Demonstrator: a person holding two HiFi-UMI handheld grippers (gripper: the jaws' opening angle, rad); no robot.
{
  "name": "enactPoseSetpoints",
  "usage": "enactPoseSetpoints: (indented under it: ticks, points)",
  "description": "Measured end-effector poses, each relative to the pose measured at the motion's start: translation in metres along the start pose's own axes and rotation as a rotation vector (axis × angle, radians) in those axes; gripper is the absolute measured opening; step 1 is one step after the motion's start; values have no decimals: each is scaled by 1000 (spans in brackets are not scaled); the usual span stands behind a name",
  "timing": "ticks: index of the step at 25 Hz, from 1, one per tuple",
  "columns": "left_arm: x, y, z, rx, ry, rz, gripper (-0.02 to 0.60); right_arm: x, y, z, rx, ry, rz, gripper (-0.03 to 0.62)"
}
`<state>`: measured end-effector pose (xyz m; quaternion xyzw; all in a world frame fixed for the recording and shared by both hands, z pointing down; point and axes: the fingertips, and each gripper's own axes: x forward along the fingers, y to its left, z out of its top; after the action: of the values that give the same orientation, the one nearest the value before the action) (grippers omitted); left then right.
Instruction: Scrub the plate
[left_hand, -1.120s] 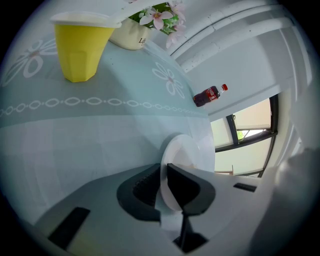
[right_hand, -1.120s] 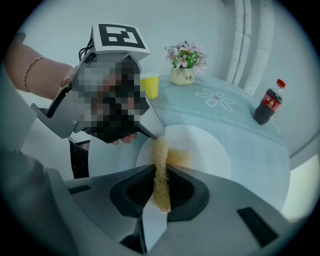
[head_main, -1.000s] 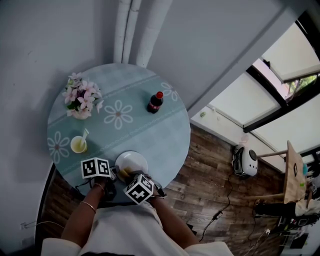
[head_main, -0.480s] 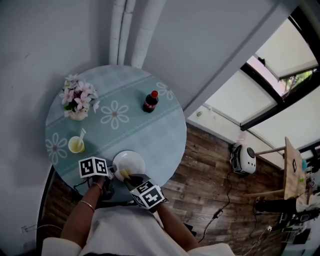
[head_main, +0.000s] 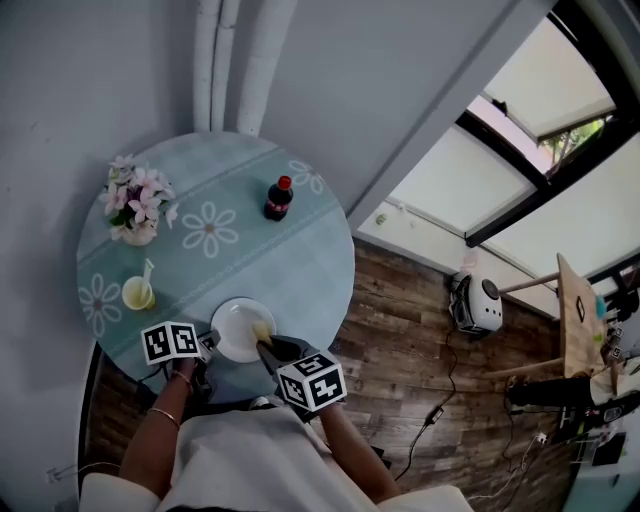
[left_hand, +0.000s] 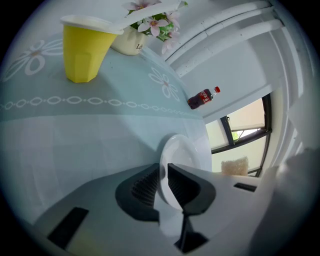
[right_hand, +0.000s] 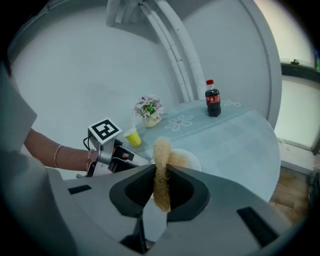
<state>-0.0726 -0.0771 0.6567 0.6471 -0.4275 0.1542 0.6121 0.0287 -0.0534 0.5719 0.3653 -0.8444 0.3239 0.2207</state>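
While past plate (head_main: 234, 326), flowers (head_main: 135, 193) in vase (head_main: 138, 236)

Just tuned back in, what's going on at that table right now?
A person is at the round table with a tool in each hand. The left tool is clamped on the rim of the white plate near the table's near edge. The right tool grips a tan scrub pad over the plate; whether it touches is unclear. A yellow cup, flower vase and cola bottle sit farther back.
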Motion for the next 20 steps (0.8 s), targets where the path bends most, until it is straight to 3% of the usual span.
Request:
enactPoseSetpoints:
  ticks: [3,8,12,16,20]
  points:
    - [-5,-3,-4,16,-6,-21,75,-11,-9,3,24,-24,-31,63]
    - [-23,-15,4,65,-92,-46,78,-24,-29,4,54,-57,-85,63]
    - [-36,-33,6,158,-126,-104,72,-35,-51,4,83,-80,-151,63]
    - [-51,-47,3,277,-160,-107,49,-45,-72,3,106,-93,-210,64]
    - [-69,-66,8,318,-224,-126,37,-51,-90,3,120,-97,-265,63]
